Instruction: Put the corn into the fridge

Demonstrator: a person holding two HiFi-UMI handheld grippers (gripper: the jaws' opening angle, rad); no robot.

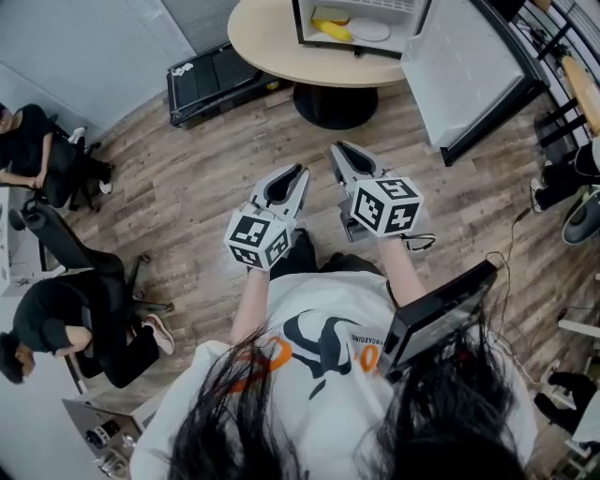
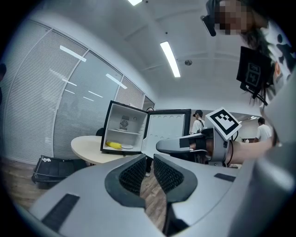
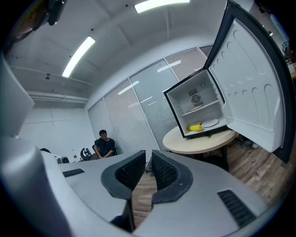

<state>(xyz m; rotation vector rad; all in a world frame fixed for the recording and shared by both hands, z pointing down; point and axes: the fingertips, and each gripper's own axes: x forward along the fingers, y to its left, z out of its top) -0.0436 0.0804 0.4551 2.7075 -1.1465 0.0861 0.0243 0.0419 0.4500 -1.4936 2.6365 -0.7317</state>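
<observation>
What looks like the corn (image 1: 333,29) lies inside the open mini fridge (image 3: 173,111) on the round bench (image 1: 272,37). The left gripper (image 1: 302,172) and right gripper (image 1: 339,148) hang well apart from it, jaws closed and empty. Shutting the door (image 1: 469,66) seems next.

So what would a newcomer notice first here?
Probably the small fridge on the round table, its door wide open, with yellow corn beside a white plate inside. Then the left tongs and right tongs, held out before the person, both shut and empty.
</observation>
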